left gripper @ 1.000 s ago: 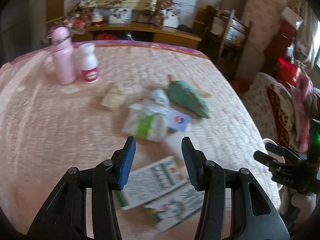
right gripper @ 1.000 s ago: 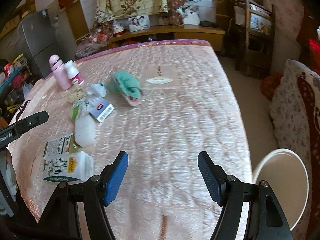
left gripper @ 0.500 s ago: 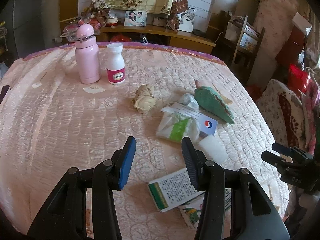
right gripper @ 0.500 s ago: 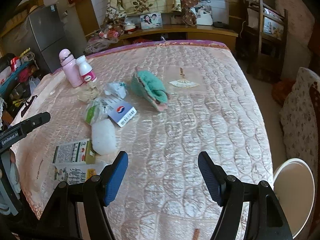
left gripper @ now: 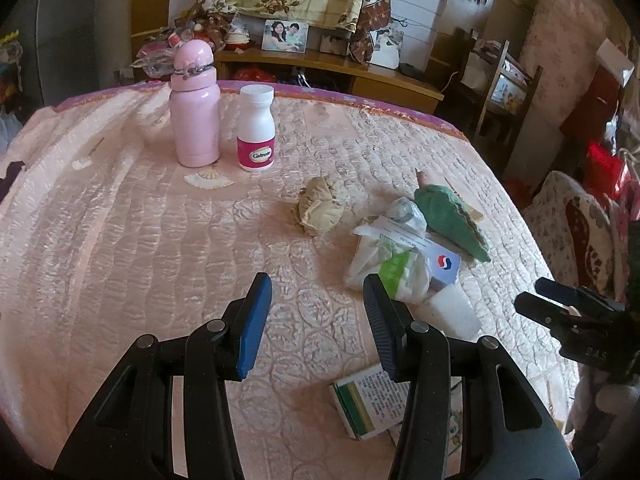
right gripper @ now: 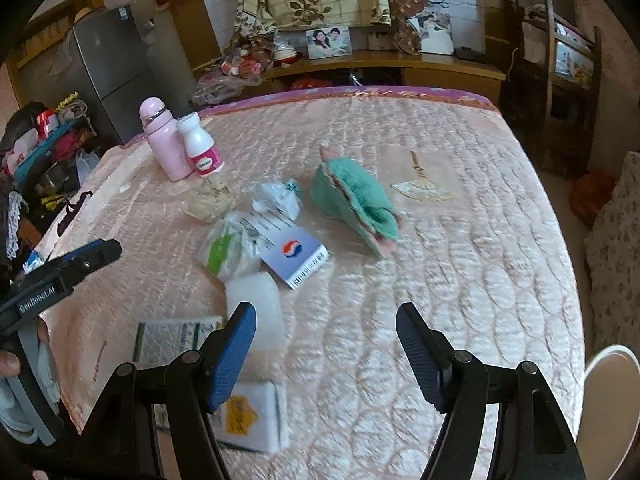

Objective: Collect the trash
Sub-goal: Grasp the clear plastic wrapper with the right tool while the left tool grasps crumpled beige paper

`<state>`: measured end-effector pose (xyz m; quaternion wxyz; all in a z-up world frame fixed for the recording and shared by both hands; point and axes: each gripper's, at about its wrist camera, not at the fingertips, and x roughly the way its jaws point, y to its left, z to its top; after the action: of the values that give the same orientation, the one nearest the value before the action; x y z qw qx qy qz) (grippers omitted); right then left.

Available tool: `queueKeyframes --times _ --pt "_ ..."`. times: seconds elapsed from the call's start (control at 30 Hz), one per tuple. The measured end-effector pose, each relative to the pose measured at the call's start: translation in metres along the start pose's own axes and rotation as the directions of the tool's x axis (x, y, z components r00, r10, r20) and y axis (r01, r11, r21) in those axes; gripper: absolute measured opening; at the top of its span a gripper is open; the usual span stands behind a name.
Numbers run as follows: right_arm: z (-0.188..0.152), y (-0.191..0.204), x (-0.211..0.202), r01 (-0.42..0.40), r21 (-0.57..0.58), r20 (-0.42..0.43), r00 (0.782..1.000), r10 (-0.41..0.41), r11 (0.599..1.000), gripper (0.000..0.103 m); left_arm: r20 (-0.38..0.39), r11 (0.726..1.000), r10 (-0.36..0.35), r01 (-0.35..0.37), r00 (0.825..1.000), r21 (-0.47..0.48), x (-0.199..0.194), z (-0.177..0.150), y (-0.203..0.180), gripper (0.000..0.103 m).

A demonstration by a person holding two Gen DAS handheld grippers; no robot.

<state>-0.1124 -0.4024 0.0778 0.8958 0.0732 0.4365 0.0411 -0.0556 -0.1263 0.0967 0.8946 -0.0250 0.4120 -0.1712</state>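
Status: collection apparently not begun. All the litter I can see lies on the pink quilted bed (left gripper: 120,240); none is in either tool.

Left gripper (left gripper: 316,320): jaws parted, nothing between them, hanging over bare quilt on the near side of the bed. Right gripper (right gripper: 326,350): jaws spread wider, also empty, over the near edge.

Trash, all in a loose cluster right of centre:
- crumpled beige paper wad (left gripper: 318,210), farthest of the group, alone
- plastic bag with green print (left gripper: 390,268), touching a blue-and-white card (right gripper: 294,258)
- small white crumpled wrapper (right gripper: 278,198), just beyond the card
- white cup (right gripper: 256,308) lying on its side, near the bag
- green-and-white carton (left gripper: 368,404) at the near edge, with a second carton (right gripper: 250,418) beside it, partly hidden by the right gripper's finger

Likely not trash: pink flask (left gripper: 195,104) and white pill bottle (left gripper: 256,128), upright at far left; teal slipper (right gripper: 356,208), right of the cluster.

A white bin (right gripper: 612,396) stands on the floor off the near right edge of the bed; judged to be the destination. I cannot see inside it.

Left to do: every piece.
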Motion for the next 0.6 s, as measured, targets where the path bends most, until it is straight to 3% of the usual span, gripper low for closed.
queueKeyframes --times 0.2,0.6 --pt "0.015 0.005 0.016 0.002 -0.018 -0.008 1.0 -0.002 1.0 0.07 -0.028 1.0 -0.018 0.018 0.999 -0.007 0.014 0.008 0.004 0.046" --pt "0.068 0.027 0.078 -0.123 0.017 -0.064 0.99 0.124 0.992 0.07 -0.051 0.999 -0.031 0.029 0.998 -0.041 0.036 0.03 0.022 0.046"
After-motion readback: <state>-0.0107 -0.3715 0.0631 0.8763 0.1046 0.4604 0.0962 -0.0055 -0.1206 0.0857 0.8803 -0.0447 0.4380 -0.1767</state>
